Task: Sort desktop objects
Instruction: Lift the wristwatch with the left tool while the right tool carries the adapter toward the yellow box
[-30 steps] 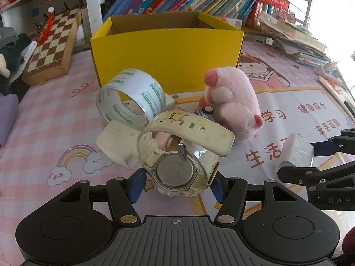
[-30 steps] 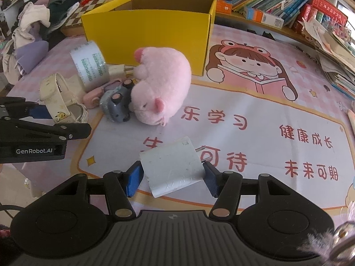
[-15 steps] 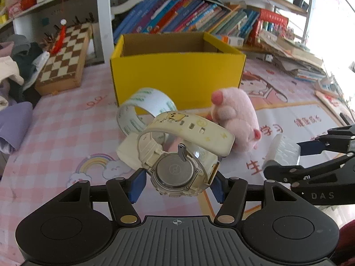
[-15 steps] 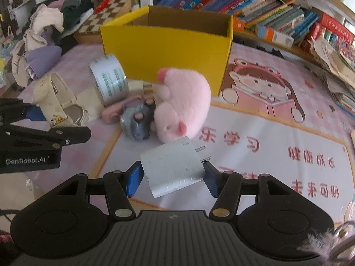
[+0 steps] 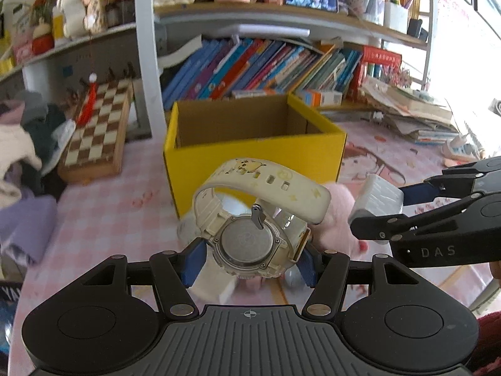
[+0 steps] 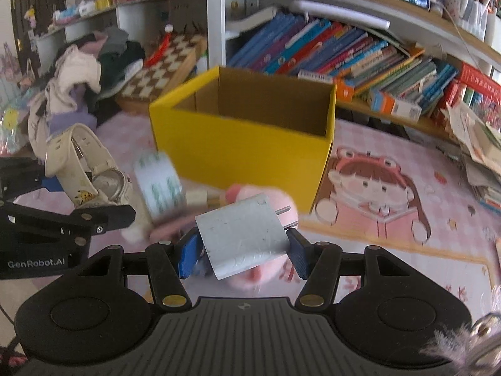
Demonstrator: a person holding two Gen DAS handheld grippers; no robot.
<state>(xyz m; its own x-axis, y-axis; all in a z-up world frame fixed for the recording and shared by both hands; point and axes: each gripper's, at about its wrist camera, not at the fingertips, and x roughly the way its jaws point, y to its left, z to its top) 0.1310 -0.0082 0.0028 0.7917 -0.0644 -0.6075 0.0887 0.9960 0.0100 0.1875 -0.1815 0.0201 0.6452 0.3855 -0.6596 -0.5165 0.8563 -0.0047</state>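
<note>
Left gripper (image 5: 249, 260) clamps watch (image 5: 250, 238) by rigid case, floppy strap; right gripper (image 6: 239, 250) pinches light, slick charger (image 6: 242, 235), both short of yellow box (image 6: 247, 138).

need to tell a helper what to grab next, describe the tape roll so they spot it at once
Find the open yellow box on the pink mat. At the foot of its front wall, toward the left corner, the tape roll stands on edge. It is the only ring there, white with green print, beside the pink plush toy.
</note>
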